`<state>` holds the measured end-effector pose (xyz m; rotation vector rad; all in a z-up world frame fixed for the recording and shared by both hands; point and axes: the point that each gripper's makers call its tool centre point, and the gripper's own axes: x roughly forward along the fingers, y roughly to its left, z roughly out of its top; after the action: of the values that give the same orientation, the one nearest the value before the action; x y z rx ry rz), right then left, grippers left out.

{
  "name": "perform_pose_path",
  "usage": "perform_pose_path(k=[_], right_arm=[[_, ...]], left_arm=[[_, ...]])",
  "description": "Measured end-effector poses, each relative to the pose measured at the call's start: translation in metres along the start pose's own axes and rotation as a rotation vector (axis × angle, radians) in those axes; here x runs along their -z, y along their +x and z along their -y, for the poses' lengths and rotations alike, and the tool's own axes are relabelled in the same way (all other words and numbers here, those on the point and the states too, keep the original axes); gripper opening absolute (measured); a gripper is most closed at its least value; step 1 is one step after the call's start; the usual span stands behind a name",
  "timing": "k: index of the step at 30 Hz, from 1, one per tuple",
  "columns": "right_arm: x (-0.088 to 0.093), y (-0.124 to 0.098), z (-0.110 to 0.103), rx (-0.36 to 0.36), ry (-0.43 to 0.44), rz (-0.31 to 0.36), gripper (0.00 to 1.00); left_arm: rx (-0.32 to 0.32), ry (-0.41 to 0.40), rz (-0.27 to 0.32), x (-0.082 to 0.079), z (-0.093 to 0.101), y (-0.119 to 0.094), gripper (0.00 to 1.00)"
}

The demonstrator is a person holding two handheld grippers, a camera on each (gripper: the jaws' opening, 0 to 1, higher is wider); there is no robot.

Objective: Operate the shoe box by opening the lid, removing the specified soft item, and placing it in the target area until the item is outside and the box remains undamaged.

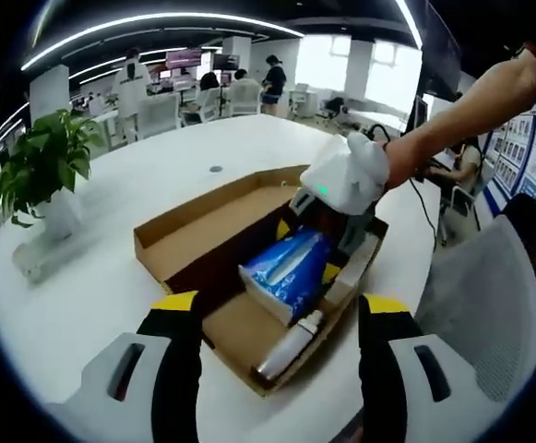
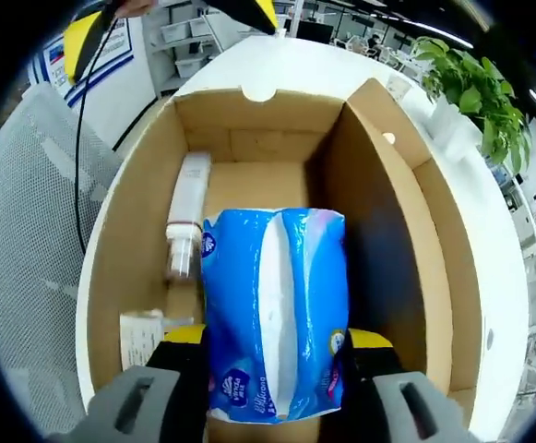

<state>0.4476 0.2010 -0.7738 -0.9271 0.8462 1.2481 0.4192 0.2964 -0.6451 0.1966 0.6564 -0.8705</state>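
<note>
An open cardboard shoe box (image 1: 171, 242) (image 2: 249, 111) lies on the white round table, its lid folded flat to one side. Inside is a soft blue tissue pack (image 1: 286, 277) (image 2: 277, 277), tilted up at one end. My right gripper (image 2: 277, 337) (image 1: 307, 251), held by a person's arm, reaches into the box; its yellow-tipped jaws press both sides of the pack. My left gripper (image 1: 279, 305) hovers open in front of the box with nothing between its jaws. Its yellow fingertips (image 2: 88, 32) show at the top of the right gripper view.
A white bottle (image 1: 291, 346) (image 2: 184, 221) and a paper slip (image 2: 143, 337) lie in the box beside the pack. A potted plant (image 1: 41, 166) (image 2: 475, 83) stands on the table (image 1: 92, 286). A grey mesh chair (image 1: 489, 295) (image 2: 28, 258) is at the table edge. People sit at desks far behind.
</note>
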Motion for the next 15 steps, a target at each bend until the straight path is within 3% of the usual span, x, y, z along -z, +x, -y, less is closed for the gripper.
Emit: perform_pose_path(k=[4,11,15], right_arm=[[-0.002,0.002,0.002,0.003,-0.021,-0.007,0.56],[0.001,-0.009,0.01,0.01,0.037,0.025,0.64],[0.005,-0.011,0.007,-0.007,0.038,0.02,0.64]], left_arm=[[0.021,0.036,-0.036,0.001,-0.001,0.014,0.68],[0.087,0.059,-0.065,-0.004,0.007,0.036,0.69],[0.106,0.135,-0.117,-0.001,0.009,0.054,0.69]])
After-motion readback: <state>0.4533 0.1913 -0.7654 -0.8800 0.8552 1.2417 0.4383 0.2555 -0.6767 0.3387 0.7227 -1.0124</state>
